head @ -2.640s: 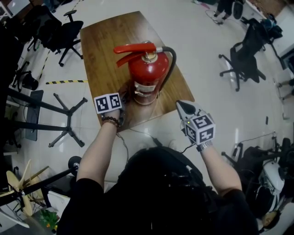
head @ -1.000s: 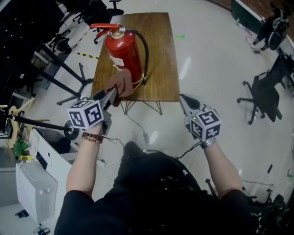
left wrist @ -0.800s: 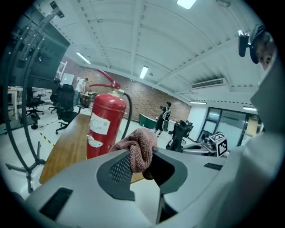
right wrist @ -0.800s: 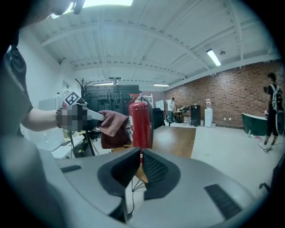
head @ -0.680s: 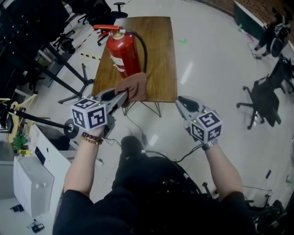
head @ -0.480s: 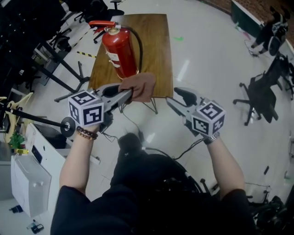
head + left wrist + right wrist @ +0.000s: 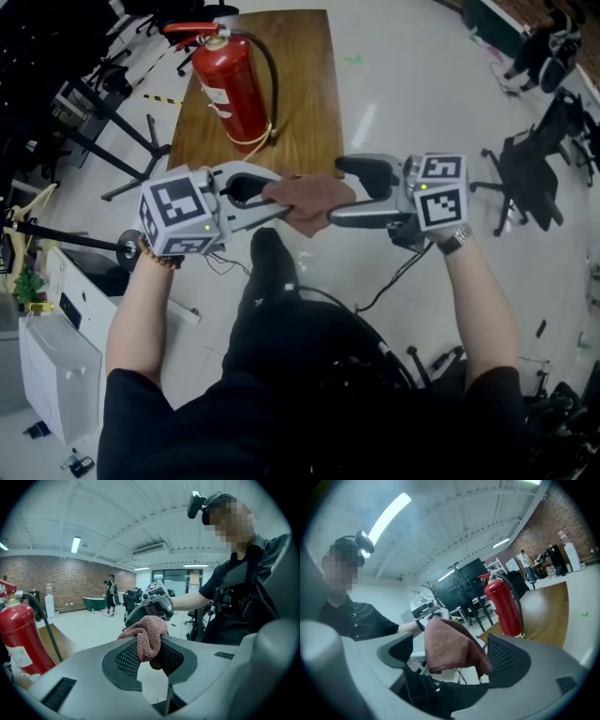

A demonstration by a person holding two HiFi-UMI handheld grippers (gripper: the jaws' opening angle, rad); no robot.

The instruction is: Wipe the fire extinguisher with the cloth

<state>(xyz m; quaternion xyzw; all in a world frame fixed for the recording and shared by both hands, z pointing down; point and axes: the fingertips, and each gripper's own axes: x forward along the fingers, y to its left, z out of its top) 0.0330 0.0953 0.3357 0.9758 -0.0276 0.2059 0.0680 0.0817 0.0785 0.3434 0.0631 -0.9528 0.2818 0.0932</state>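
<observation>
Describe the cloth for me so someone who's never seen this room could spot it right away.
Start at the wooden table bearing the red fire extinguisher, then look nearer the person, past the table's edge. There the cloth is pinched in the left claw, its free end between the opening jaws of the right claw. It alone is soft, crumpled and brownish-pink; the claws around it are hard and grey.

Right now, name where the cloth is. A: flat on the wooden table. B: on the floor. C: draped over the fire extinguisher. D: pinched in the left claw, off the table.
D: the left claw is clamped on the cloth in mid-air, short of the table; the right claw is opening its jaws around the free end, not pressing it.
</observation>
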